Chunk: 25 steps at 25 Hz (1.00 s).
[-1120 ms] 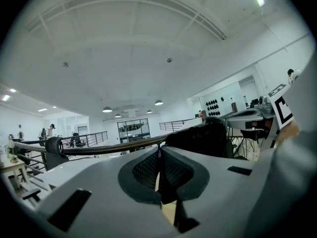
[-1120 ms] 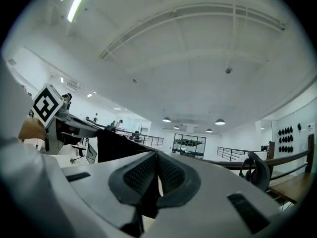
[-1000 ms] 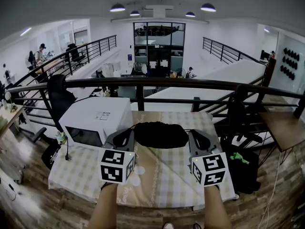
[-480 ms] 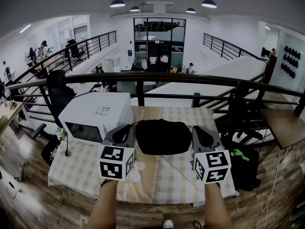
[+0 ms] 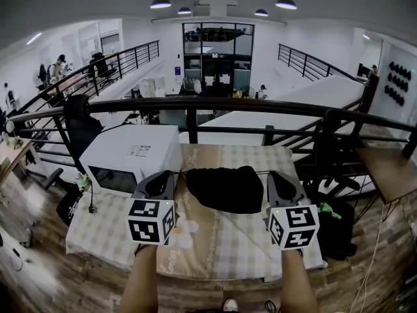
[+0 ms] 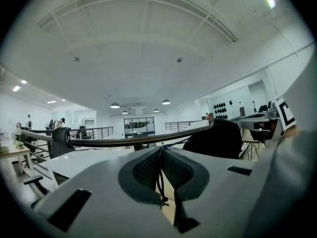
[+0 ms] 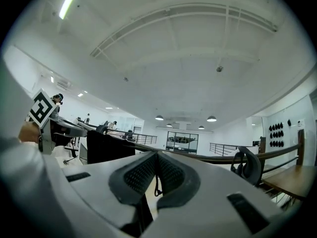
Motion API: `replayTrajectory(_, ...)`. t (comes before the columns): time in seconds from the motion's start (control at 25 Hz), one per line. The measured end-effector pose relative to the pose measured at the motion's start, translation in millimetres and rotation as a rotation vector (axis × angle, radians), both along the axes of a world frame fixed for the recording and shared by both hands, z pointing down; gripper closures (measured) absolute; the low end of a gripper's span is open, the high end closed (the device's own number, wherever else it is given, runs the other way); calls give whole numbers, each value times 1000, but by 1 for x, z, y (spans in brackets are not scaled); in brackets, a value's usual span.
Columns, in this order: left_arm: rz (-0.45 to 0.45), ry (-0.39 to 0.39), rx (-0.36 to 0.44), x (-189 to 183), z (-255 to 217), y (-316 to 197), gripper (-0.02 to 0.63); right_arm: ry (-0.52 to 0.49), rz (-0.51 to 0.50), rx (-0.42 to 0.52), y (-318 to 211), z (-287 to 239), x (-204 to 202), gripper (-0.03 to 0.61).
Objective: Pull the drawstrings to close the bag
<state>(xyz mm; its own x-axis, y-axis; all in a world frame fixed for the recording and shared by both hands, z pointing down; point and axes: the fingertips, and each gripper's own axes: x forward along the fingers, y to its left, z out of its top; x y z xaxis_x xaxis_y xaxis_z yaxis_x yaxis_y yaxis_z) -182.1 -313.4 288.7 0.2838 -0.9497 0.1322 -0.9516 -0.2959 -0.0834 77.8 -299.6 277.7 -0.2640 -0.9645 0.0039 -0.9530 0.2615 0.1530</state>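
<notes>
Jaws of left gripper (image 6: 161,163) and right gripper (image 7: 156,168) clamp the drawstrings (image 6: 160,185); pull both evenly outward from the bag (image 5: 221,189) between, never loosening.

Both forearms (image 5: 140,282) reach forward, left gripper (image 5: 169,174) and right gripper (image 5: 272,174) level, fingers (image 6: 144,170) pressed together.
</notes>
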Motion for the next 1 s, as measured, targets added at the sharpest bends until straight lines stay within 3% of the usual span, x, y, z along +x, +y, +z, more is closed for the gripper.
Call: replayTrajectory(1.0,-106,24,-34,-50,21,1,588,-49,51,-37,4,15,31,557)
